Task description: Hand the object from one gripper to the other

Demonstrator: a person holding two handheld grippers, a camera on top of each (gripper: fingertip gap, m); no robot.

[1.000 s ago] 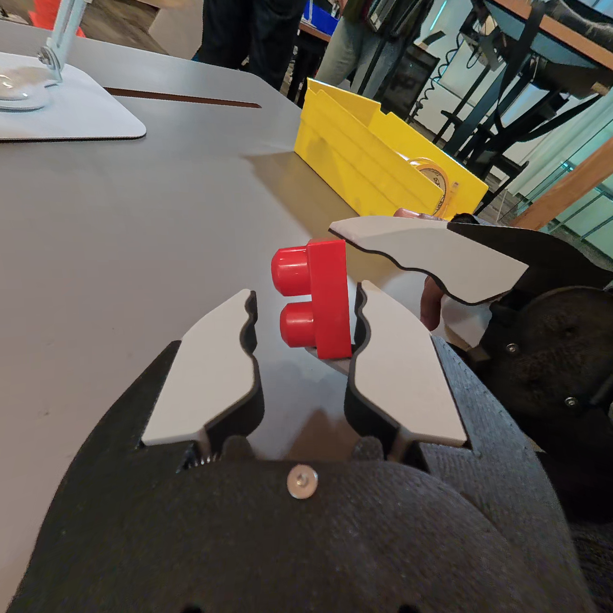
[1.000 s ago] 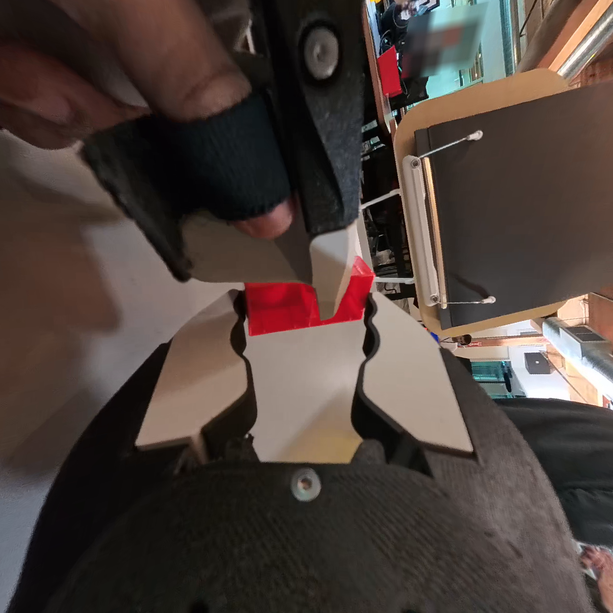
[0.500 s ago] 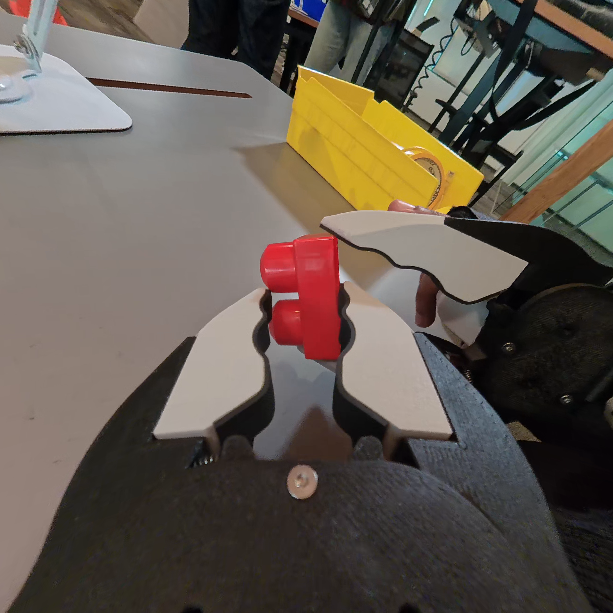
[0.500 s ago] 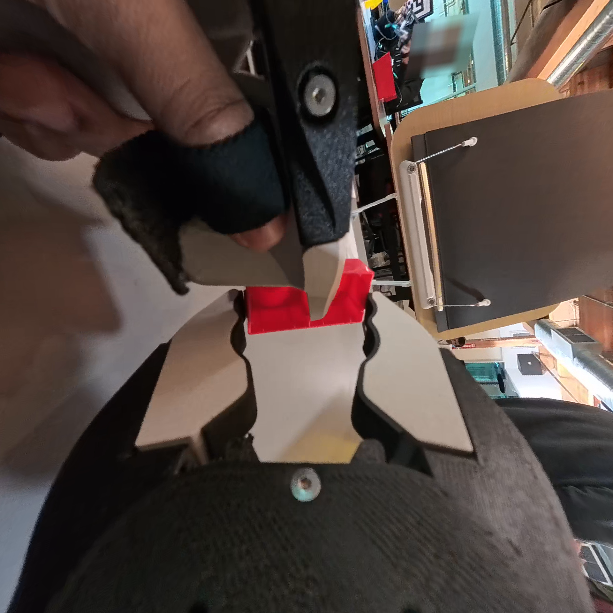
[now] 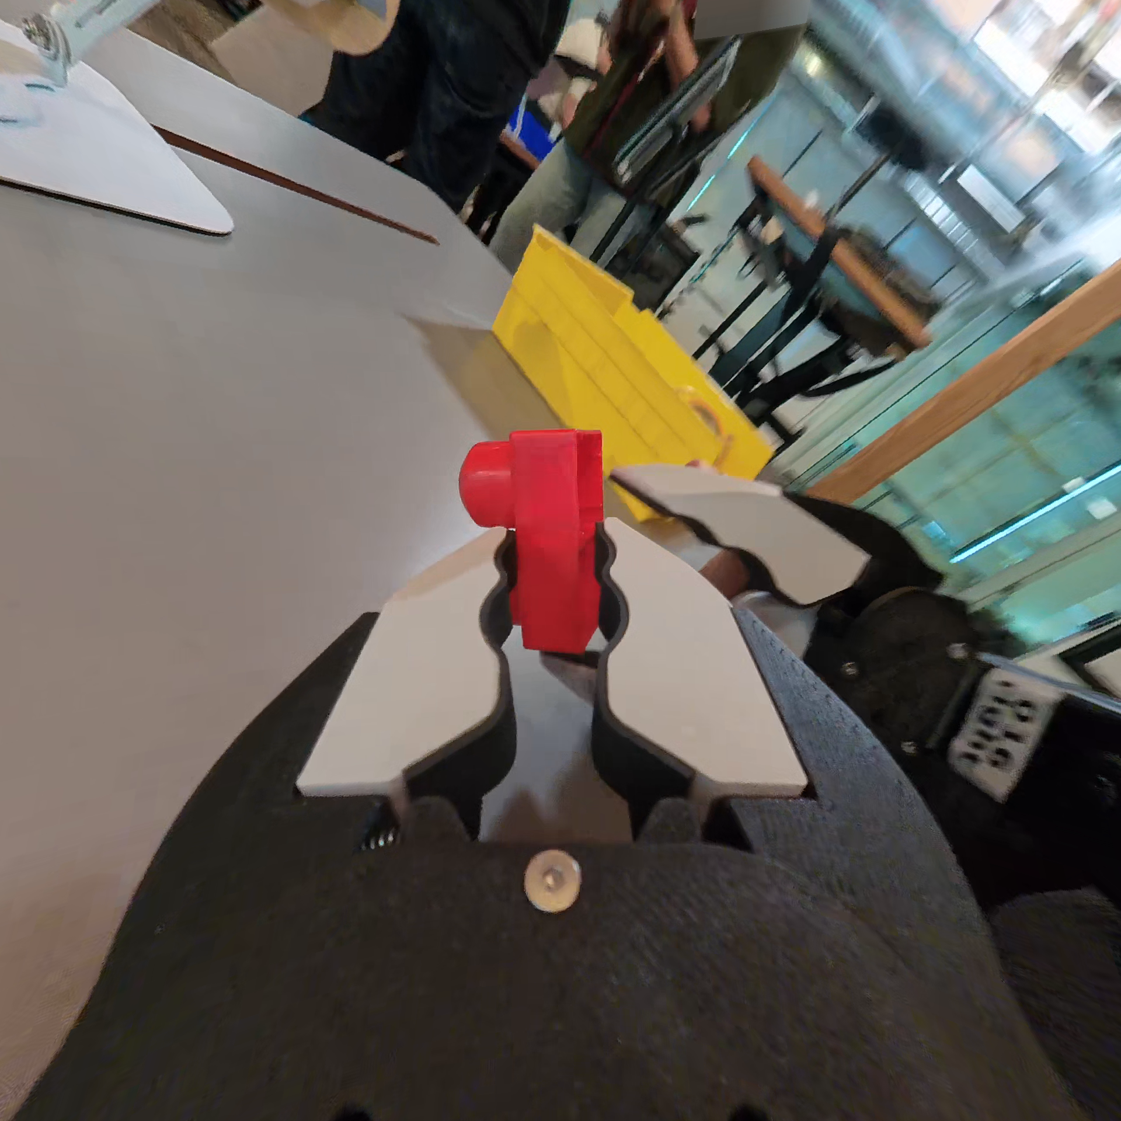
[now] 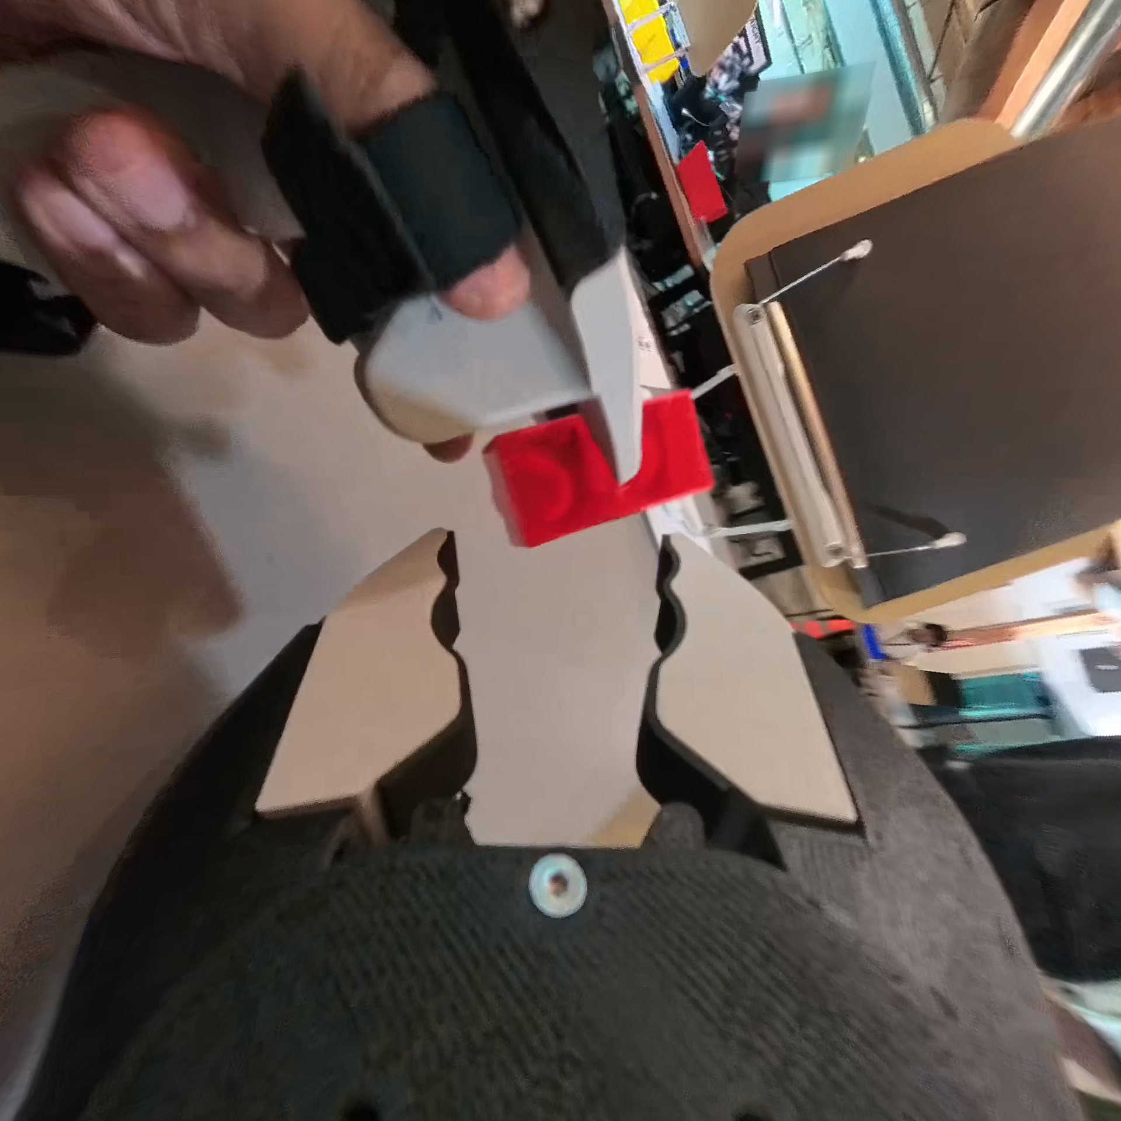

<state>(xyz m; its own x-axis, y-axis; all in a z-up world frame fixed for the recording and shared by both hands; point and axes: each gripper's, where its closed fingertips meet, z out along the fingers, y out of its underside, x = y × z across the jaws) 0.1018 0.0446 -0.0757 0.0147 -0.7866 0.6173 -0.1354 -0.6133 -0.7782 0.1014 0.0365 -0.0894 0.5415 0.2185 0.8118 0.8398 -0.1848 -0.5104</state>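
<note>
A red two-stud toy block (image 5: 549,546) sits between the tips of my left gripper (image 5: 553,549), which is shut on it, studs pointing left. In the right wrist view the same block (image 6: 597,479) is held by the left gripper's fingers (image 6: 612,388), with a person's hand behind them. My right gripper (image 6: 555,549) is open and empty, its tips a little short of the block. In the left wrist view the right gripper's upper finger (image 5: 737,521) lies just right of the block, apart from it.
A grey table (image 5: 212,424) lies below. A yellow bin (image 5: 612,376) stands at its far right edge. A white pad (image 5: 91,158) with a stand is at the far left. People stand beyond the table. A black board (image 6: 970,364) on a tan panel shows in the right wrist view.
My left gripper closed on the red block. My right gripper opened, let go of the block and drew back from it. The left gripper lifted and tilted with the block.
</note>
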